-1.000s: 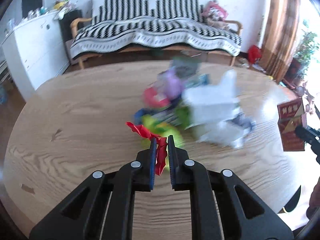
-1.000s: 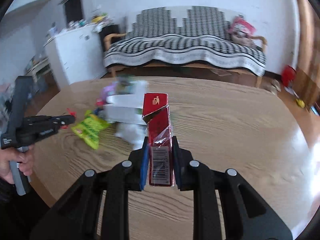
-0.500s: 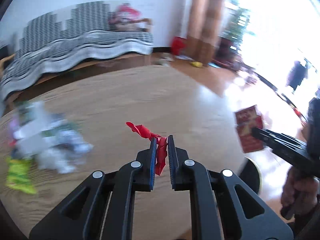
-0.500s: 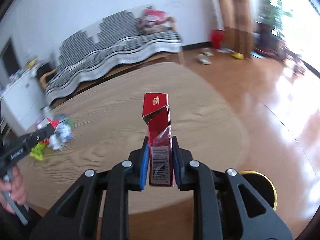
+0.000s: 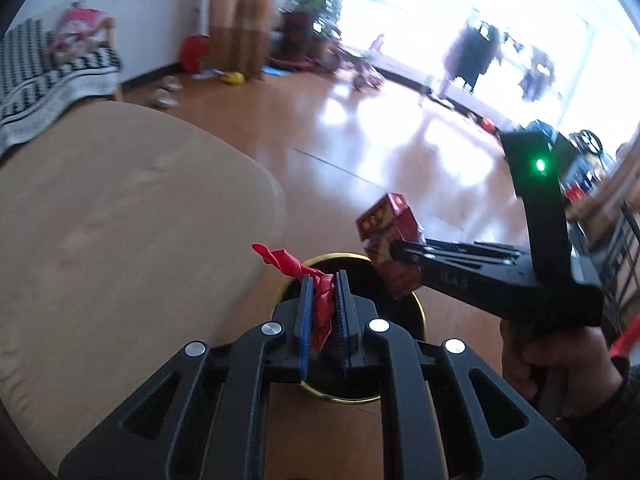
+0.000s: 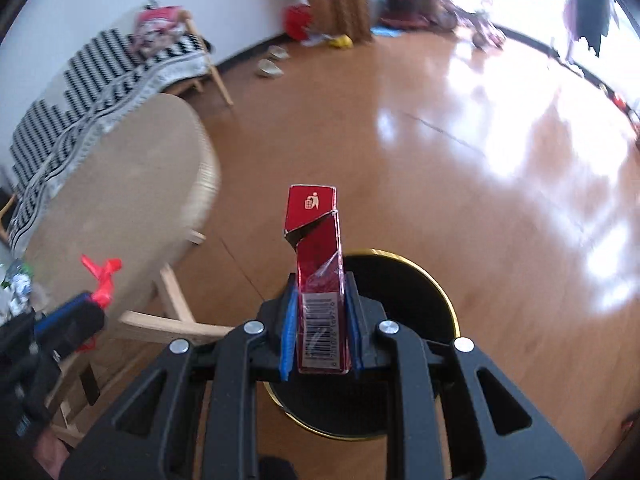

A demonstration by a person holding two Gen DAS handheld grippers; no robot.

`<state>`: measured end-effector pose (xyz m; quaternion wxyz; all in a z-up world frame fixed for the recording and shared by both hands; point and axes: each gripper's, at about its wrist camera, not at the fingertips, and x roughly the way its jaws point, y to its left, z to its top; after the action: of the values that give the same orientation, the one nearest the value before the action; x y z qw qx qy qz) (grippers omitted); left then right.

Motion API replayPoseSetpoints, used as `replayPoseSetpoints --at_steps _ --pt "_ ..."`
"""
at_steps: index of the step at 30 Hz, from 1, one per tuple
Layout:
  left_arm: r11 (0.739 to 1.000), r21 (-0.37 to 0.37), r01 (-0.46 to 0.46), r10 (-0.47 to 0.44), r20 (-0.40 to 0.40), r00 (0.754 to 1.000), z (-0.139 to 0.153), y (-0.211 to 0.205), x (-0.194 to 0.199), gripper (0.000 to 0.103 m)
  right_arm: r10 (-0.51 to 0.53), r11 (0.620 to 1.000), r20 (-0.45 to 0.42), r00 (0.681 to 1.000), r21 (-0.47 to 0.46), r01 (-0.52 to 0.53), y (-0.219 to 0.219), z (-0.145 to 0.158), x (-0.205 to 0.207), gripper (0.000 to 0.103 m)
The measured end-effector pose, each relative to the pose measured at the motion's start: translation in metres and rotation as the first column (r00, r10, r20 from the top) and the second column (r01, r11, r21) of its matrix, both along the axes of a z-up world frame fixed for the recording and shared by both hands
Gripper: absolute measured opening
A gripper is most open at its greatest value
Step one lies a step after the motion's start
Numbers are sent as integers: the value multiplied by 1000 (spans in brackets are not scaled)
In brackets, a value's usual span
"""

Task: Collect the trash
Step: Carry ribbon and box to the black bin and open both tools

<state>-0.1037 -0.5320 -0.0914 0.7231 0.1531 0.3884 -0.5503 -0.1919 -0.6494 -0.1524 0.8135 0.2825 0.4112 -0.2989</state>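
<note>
1. The left gripper [image 5: 323,280] has its ribbed blue-padded jaws clamped on a crinkled red wrapper [image 5: 316,292], twisted at its tip.
2. The right gripper [image 6: 320,300] has its jaws clamped on a glossy red cigarette box [image 6: 316,240], lid torn open.
3. Both hang over a round black bin [image 6: 420,280] with a gold rim, on the shiny wooden floor [image 6: 440,160].
4. A second ago both were above the wood-grain table [image 5: 100,220], beside the trash pile; now the table lies to the left.

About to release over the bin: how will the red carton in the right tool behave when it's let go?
The red carton looks stiff: it stands straight out of the right tool, though its torn top suggests it is probably empty and light. Being tall and narrow, it may tumble as it falls. The black bin sits right beneath it, so it should likely land inside.
</note>
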Motion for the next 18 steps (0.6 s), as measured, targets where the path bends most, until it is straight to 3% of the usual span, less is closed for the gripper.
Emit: replayPoseSetpoints --at_steps 7,18 --pt "994 84 68 -67 -18 998 -46 -48 2 11 -28 997 -44 999 72 31 -22 -31 -15 21" --pt "986 109 123 -120 -36 992 -65 -75 -7 12 -48 995 -43 998 90 52 -32 -31 -11 22"
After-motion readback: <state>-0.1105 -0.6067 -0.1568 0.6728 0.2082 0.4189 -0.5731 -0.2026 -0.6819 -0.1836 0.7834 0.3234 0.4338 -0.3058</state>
